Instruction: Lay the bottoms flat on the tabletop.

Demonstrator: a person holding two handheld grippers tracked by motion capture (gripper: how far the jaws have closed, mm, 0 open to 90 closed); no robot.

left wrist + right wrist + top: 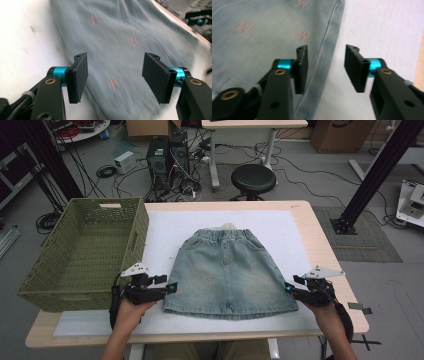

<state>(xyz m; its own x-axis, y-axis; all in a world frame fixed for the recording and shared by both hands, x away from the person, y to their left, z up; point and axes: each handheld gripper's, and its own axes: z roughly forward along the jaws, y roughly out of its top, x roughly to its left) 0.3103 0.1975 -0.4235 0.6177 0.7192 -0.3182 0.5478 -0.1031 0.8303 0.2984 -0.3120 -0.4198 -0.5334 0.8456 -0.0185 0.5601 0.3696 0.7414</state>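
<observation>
A small denim skirt [230, 270] lies flat at the centre of the frame, waistband toward the top, hem toward the bottom edge, on a white mat [165, 227] that covers most of the tabletop [320, 235]. We see the left gripper [169, 286] at the skirt's lower left corner and the right gripper [291, 287] at its lower right corner. Both sets of fingers are spread apart with nothing between them: the left pair straddles the cloth near its edge, the right pair straddles the side seam.

We judge the main risk to be an uneven pinch. If one gripper closes on both layers and the other takes only the top layer, or misses the seam, the skirt could twist or drag across the mat. Both gripper views are blurred, which suggests fast motion, and a hurried close could catch the mat as well as the denim.

A green woven basket [85, 250] fills the left of the frame, overhanging the tabletop's left edge and standing just beside the skirt; a wide swing of the left hand [127, 315] could nudge it.

Beyond the tabletop, at the top of the frame, we make out a black stool [253, 178], computer towers [167, 157], loose cables on a grey floor, and cardboard boxes.
</observation>
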